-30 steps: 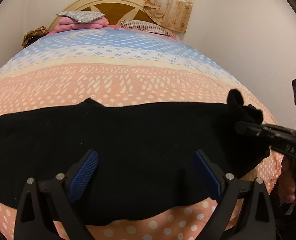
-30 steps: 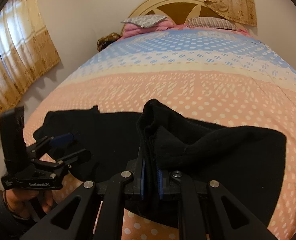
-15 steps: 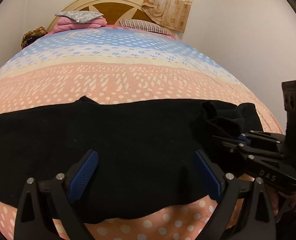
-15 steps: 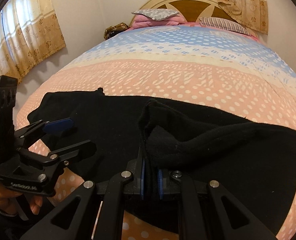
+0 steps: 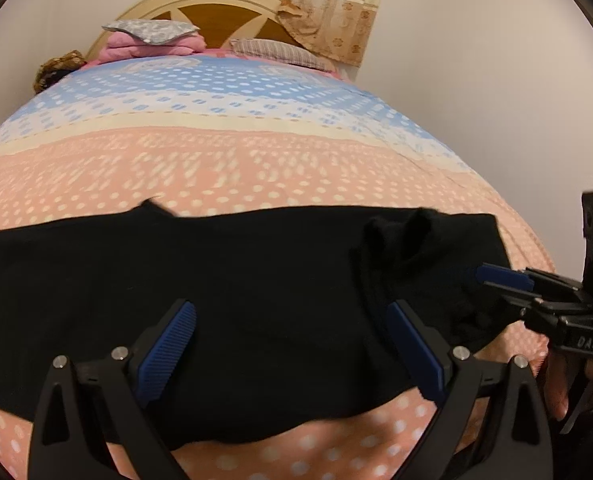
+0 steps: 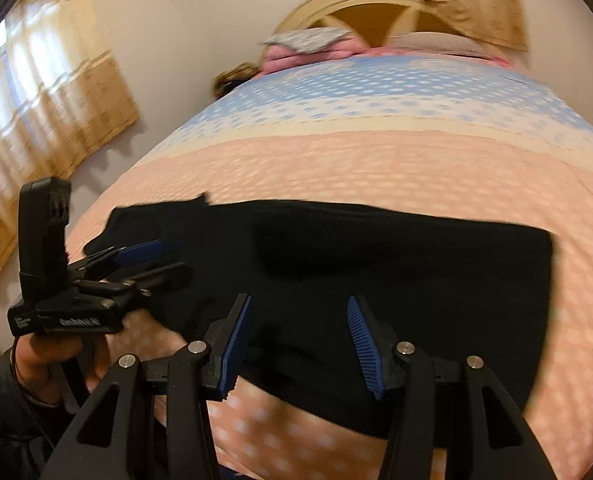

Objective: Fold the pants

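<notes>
The bed point(image 5: 256, 168) is carrying the black pants point(image 5: 224, 292) flat along its near edge, the right gripper point(image 6: 298, 340), pinching a raised fold 0.5 s ago, is now standing spread, suggesting 1 fold placed, the left gripper point(image 5: 292, 344) likewise spread, holding nothing.

You had the wide bedspread point(image 5: 232, 168) under everything, dotted fabric banded peach, cream and blue. At its far end stood the arched cream-and-brown wooden headboard point(image 5: 216, 12). Against that headboard lay a grey patterned pillow point(image 5: 150, 31) on folded pink bedding point(image 5: 136, 47), with a striped pillow point(image 5: 276, 51) beside them. Gold-patterned curtains point(image 5: 316, 4) hung behind the headboard. A brown bundle point(image 5: 56, 68), too blurred to identify, sat at the bedspread's far left corner.
</notes>
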Action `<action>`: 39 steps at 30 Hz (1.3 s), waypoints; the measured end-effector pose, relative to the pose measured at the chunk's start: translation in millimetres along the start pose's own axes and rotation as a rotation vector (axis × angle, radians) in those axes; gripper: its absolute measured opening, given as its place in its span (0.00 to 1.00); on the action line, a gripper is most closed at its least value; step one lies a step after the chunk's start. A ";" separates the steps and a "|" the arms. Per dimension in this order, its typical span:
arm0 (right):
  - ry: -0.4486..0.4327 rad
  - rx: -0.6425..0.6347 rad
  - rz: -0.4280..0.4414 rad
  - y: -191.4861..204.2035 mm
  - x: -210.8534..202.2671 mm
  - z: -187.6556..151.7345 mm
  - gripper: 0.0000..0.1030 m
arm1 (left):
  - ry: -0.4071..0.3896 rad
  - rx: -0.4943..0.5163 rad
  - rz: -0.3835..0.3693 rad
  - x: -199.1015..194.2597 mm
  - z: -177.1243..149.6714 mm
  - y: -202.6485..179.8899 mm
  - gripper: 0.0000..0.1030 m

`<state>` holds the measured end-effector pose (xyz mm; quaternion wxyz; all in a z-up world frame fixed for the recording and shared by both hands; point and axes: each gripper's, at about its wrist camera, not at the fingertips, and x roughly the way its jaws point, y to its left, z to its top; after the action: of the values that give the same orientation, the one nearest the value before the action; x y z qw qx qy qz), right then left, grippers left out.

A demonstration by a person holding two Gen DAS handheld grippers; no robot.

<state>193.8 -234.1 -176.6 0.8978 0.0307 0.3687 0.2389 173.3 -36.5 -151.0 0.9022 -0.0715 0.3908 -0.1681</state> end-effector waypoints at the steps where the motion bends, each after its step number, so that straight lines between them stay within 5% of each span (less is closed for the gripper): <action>1: -0.016 0.027 -0.023 -10.0 -7.3 -3.6 0.49 | 0.001 0.002 -0.022 3.2 2.1 -5.4 0.96; 9: -0.105 0.201 -0.099 -67.2 -28.5 -27.7 0.49 | 0.092 -0.060 -0.216 52.7 25.3 -39.7 0.86; 12: -0.128 0.188 -0.093 -66.6 -30.9 -30.3 0.49 | 0.105 -0.077 -0.208 63.7 28.9 -43.0 0.54; 13: -0.124 0.159 -0.073 -61.8 -30.3 -30.5 0.49 | 0.102 -0.054 -0.215 63.4 30.1 -46.1 0.27; 16: -0.108 0.008 -0.049 -33.5 -25.9 -31.7 0.49 | 0.122 -0.022 -0.229 60.7 33.2 -47.2 0.13; 21: -0.102 -0.244 -0.080 18.7 -10.1 -44.5 0.47 | 0.142 -0.008 -0.274 51.8 42.5 -41.2 0.13; 23: -0.090 -0.296 -0.153 29.9 2.8 -44.3 0.19 | 0.160 -0.001 -0.277 56.4 43.0 -42.6 0.13; 25: -0.063 -0.273 -0.156 27.4 13.4 -39.4 0.06 | 0.180 -0.014 -0.279 63.5 42.8 -39.5 0.11; 31: -0.059 -0.264 -0.096 31.7 7.1 -34.3 0.05 | 0.184 -0.074 -0.335 49.6 44.6 -23.5 0.11; 39: -0.043 -0.280 -0.110 30.4 27.1 -37.8 0.05 | 0.185 -0.067 -0.262 61.7 36.2 -16.3 0.11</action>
<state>172.5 -199.6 -214.5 0.9127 -0.1097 0.3137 0.2379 235.1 -74.0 -164.0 0.8298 -0.1361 0.4649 -0.2770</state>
